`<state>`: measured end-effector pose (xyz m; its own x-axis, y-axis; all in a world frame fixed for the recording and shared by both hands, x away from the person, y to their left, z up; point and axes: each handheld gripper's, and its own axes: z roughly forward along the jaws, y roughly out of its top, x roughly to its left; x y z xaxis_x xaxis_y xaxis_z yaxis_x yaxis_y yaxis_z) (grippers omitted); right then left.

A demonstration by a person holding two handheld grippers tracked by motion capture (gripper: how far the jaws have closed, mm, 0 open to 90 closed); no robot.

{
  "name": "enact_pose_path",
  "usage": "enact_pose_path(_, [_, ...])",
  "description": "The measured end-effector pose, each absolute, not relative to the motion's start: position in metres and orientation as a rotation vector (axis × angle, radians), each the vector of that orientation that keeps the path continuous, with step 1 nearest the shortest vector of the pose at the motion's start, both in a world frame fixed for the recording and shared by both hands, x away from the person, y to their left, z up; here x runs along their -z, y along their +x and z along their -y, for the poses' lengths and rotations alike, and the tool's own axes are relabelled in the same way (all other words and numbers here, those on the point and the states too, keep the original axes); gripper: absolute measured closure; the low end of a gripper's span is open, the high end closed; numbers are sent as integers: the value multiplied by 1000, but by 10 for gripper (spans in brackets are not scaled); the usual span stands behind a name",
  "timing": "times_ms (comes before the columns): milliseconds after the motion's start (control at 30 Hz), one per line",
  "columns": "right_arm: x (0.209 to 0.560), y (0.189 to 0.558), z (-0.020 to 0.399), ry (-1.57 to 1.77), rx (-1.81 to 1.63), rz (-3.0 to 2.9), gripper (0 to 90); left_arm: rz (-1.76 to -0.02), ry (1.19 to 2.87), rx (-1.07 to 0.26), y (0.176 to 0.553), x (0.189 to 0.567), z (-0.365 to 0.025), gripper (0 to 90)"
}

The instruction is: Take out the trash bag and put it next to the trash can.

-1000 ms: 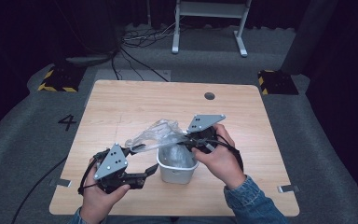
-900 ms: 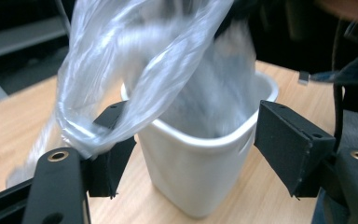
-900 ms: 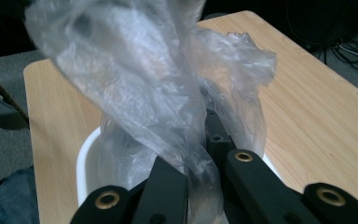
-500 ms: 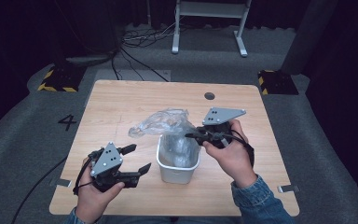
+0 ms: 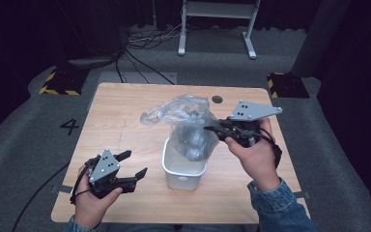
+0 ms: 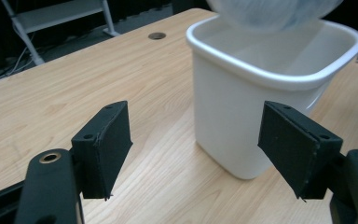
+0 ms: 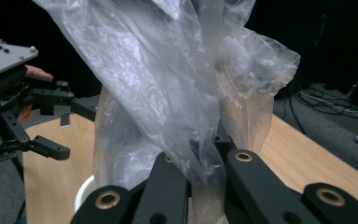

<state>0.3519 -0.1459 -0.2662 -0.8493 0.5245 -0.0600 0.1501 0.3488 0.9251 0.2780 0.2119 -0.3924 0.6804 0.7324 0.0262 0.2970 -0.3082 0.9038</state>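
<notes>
My right gripper [image 5: 211, 128] is clamped on the clear plastic bag [image 5: 186, 123], lifting it from the white bin [image 5: 183, 170] mid-desk. Left gripper [image 5: 131, 163] is open, near-left of the bin. Bag prob. partly inside, so I'd hold the bin w/ left and pull straight up.

A clear, crinkly plastic bag [image 5: 186, 121] hangs in the middle of the high view, its bottom inside a small white bin [image 5: 183, 174] standing upright.
</notes>
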Motion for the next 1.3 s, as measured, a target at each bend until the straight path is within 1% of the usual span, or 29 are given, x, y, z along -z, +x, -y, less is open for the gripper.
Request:
enact_pose_path(233, [259, 356, 168, 635, -1471, -2222, 890, -850, 1904, -580, 276, 398, -226, 248])
enact_pose_path(533, [269, 369, 201, 742, -1432, -2171, 890, -902, 1933, -610, 276, 411, -244, 246])
enact_pose_path(800, [296, 381, 227, 869, -1379, -2161, 889, -933, 1950, -604, 279, 423, -251, 248])
enact_pose_path(933, [312, 387, 237, 932, -1359, -2163, 889, -945, 1952, -650, 281, 430, -255, 257])
enact_pose_path(1300, [354, 400, 243, 1028, -1304, -2204, 888, -998, 1973, -630, 284, 443, -265, 252])
